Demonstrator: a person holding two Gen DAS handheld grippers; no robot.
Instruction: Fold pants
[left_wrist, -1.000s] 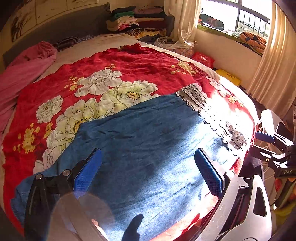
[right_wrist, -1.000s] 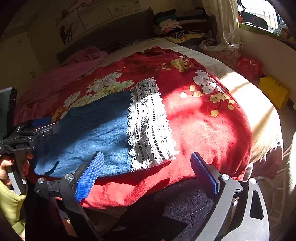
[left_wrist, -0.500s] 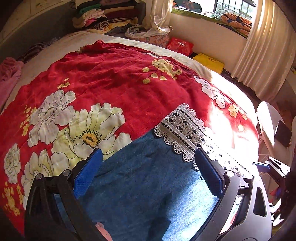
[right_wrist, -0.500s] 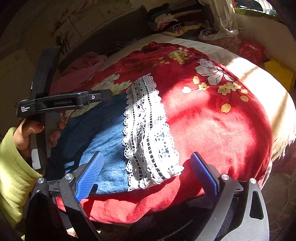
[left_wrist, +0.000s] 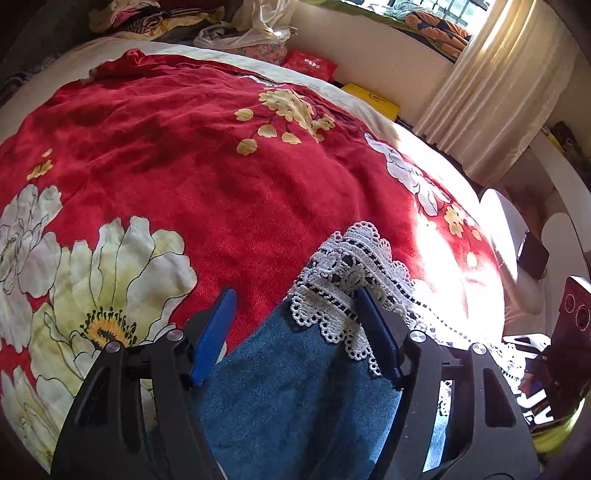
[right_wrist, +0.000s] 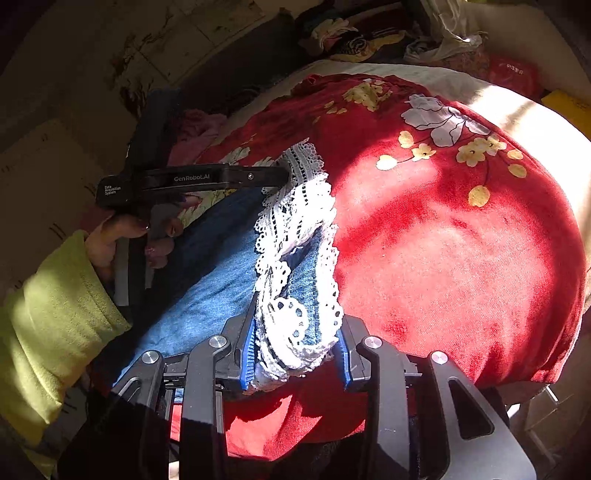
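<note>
Blue denim pants (left_wrist: 295, 387) with a white lace hem (left_wrist: 351, 266) lie flat on the bed. My left gripper (left_wrist: 295, 325) straddles the hem's far corner. One finger rests on the lace and the other on the blanket. Its jaws are closing, with the cloth between them but not squeezed. In the right wrist view the lace hem (right_wrist: 295, 221) is bunched and lifted at its near end. My right gripper (right_wrist: 294, 356) is closing on that bunch, both pads against it. There the left gripper's black body (right_wrist: 192, 179) is held by a hand in a lime sleeve (right_wrist: 55, 314).
A red floral blanket (left_wrist: 184, 166) covers the bed. Piled clothes (left_wrist: 147, 18) sit at its head, with a pink cloth (right_wrist: 195, 129) at the left. A red packet (left_wrist: 310, 64), a yellow box (left_wrist: 373, 98) and a curtain (left_wrist: 491, 92) line the window side.
My left gripper moved along the denim to the lace hem's far corner and its jaws narrowed. My right gripper dropped onto the hem's near end and closed, bunching the lace.
</note>
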